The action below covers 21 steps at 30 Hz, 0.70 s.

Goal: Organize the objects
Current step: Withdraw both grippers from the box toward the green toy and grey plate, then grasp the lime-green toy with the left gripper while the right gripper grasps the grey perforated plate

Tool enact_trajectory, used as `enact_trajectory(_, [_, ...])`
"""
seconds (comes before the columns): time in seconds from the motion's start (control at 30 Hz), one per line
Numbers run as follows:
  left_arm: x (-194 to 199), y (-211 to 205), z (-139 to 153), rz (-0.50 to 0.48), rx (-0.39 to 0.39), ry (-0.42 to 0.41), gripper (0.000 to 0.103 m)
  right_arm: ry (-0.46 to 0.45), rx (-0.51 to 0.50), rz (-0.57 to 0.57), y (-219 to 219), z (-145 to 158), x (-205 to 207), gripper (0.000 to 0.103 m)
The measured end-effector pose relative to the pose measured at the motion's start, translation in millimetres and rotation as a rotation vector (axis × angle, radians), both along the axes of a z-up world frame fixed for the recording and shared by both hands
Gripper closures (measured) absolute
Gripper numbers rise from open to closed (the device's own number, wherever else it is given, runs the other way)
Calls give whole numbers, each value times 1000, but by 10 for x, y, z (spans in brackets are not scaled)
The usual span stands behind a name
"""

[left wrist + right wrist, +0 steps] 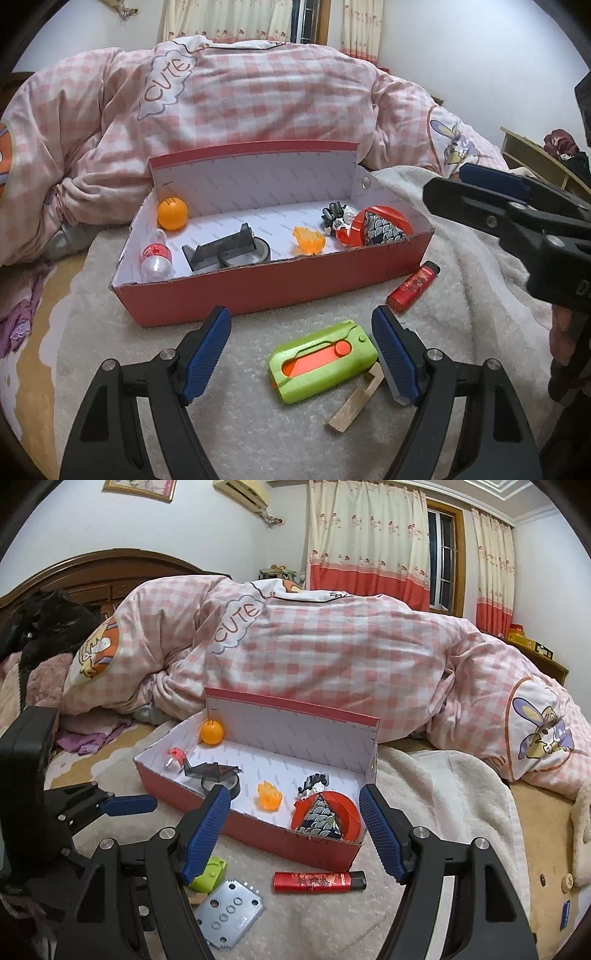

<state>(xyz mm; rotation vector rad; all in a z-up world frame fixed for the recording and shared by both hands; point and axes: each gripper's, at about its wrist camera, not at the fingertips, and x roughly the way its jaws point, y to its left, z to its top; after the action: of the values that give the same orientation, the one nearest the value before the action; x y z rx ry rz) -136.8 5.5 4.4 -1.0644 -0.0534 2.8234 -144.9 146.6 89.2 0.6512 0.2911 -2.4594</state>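
- Left wrist view: the left gripper (301, 354) stands with its blue-padded jaws wide apart and grips nothing. The lime-green plastic utility cutter with an orange slider (322, 364) lies on the cream fleece blanket (258, 424) between the pads, nearer the right-hand pad and not pressed by either.
- A pale wooden strip (354, 402) lies partly under the cutter's near corner. Risk: closing here may catch the strip with the cutter, or tip the cutter off-centre.
- The red cardboard box with a white interior (273, 284) sits just beyond. It holds an orange ball (172, 213), a small clear bottle with a red label (157, 256), a roll of dark tape (245, 253) and other small items.
- Right wrist view: the right gripper (293, 830) is also open wide and empty, hovering over the box's near corner.
- A red cylindrical lighter (319, 881) lies on the blanket just outside the box wall; a perforated grey metal plate (229, 915) lies nearer the camera.
- Risk: the soft blanket yields, so a low pad may snag the pile. The two grippers work close together; simultaneous reaches may collide.
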Motion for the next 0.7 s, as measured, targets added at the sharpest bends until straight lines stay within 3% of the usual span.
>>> enact_trajectory(0.37, [-51,-13,-67,1,7,-35,24,12,19,30,10,-1,114,29])
enact_trajectory(0.67, [-92,-62,-228,35,28,-147,24,-49,61,58,37,-168,124,29])
enact_trajectory(0.7, [-80,-61,-229,39,32,-148,30,-59,70,60,48,-209,130,29])
